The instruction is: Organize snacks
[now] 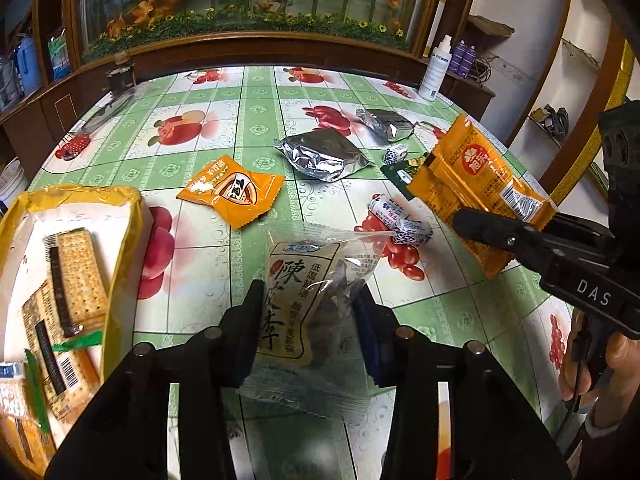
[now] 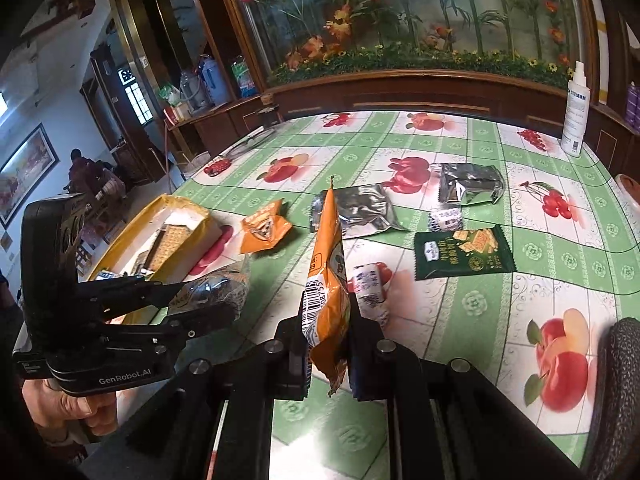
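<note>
The left gripper (image 1: 306, 300) is pinched on a clear plum-candy packet (image 1: 304, 300) with printed characters, which is lifted off the table and hangs between its two fingers. The right gripper (image 2: 328, 344) is pressed together on an orange snack packet (image 2: 326, 280), held edge-on and upright, its barcode facing the camera.

Just to the left of the left gripper sits a yellow-rimmed box (image 1: 120, 216) that already holds wrapped cracker packs (image 1: 76, 276). Ahead of the same gripper a second orange packet (image 1: 230, 190) lies flat on the fruit-patterned tablecloth (image 1: 208, 280). Beyond it lie a silver foil pouch (image 1: 324, 156) and, farther off, a second foil pouch (image 1: 386, 122). Two small blue-and-white wrapped candies (image 1: 400, 220) lie between the two grippers, touching each other.

Right of the right gripper a dark green cracker packet (image 2: 464, 252) lies flat, with another small wrapped candy (image 2: 446, 218) just beyond it. A white spray bottle (image 2: 575, 112) stands at the far right edge of the table.
</note>
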Tool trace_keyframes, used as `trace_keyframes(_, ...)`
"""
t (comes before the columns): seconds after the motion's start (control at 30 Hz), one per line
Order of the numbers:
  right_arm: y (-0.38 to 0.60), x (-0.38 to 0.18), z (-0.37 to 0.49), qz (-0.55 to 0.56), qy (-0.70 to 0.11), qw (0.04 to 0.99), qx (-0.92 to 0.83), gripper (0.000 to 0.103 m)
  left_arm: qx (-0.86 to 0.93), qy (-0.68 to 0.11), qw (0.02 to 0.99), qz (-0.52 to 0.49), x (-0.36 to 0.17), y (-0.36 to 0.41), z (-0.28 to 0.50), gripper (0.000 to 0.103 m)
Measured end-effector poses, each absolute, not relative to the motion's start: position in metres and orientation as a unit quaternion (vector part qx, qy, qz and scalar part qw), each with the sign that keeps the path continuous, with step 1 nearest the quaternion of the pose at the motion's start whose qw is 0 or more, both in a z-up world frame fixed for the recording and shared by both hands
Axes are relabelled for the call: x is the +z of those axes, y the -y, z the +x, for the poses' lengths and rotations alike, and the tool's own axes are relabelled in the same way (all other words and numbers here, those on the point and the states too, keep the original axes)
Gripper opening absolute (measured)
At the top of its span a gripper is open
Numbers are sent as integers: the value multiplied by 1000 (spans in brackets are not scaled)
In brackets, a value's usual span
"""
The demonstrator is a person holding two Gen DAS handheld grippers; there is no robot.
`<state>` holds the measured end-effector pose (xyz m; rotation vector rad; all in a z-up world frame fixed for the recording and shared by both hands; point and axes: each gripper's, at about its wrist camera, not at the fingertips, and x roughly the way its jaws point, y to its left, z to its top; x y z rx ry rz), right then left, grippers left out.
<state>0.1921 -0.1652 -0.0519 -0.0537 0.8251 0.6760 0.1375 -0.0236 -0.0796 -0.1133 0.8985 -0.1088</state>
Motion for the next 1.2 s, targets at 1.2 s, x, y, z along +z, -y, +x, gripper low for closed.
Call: trace_keyframes(1.2,-8,-8,79,-81,-341,822,448,13,120,-340,929,-81,-26,-109,11,41)
